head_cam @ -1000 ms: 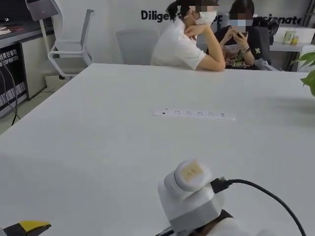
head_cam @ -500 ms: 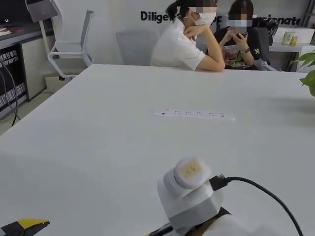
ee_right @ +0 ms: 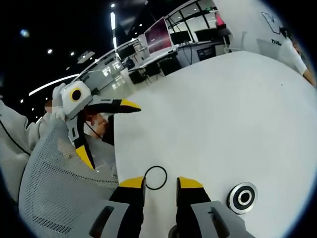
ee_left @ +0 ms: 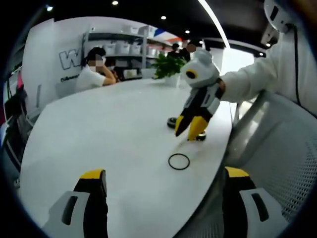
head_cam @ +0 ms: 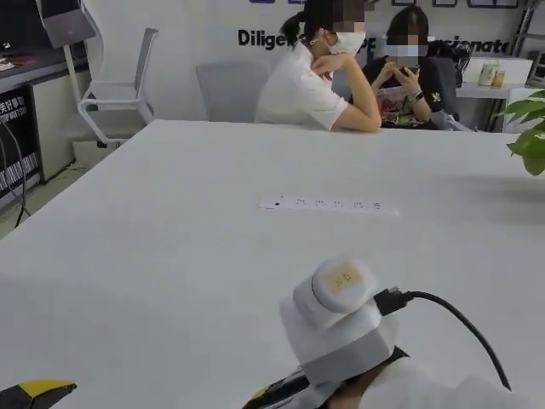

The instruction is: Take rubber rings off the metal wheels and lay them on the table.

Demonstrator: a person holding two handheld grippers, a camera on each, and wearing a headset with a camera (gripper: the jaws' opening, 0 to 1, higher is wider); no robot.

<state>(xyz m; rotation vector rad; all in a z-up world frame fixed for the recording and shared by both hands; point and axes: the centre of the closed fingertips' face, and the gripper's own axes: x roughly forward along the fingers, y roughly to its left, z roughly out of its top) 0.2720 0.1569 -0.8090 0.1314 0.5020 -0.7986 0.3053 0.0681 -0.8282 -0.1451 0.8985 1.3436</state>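
Big white surface [head_cam: 170, 256], white power strip [head_cam: 328, 204] lying flat mid-way across. Two people seated at the far edge: one in a white top [head_cam: 302, 85], elbow on the surface, one in a dark top [head_cam: 409, 81] just beside. Grey chair [head_cam: 226, 89] behind them, white chair [head_cam: 128, 85] off to the left. Green plant [head_cam: 530, 128] at the right edge. Dark lettering on the back wall [head_cam: 260, 38]. White mesh chair back [ee_right: 54, 183] at the near edge. Monitors [ee_right: 161, 34] on desks beyond.

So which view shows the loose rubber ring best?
Left gripper view: the rubber ring lies whole on the table. Right gripper view: crowded by a jaw tip. Head view: aimed farther along.
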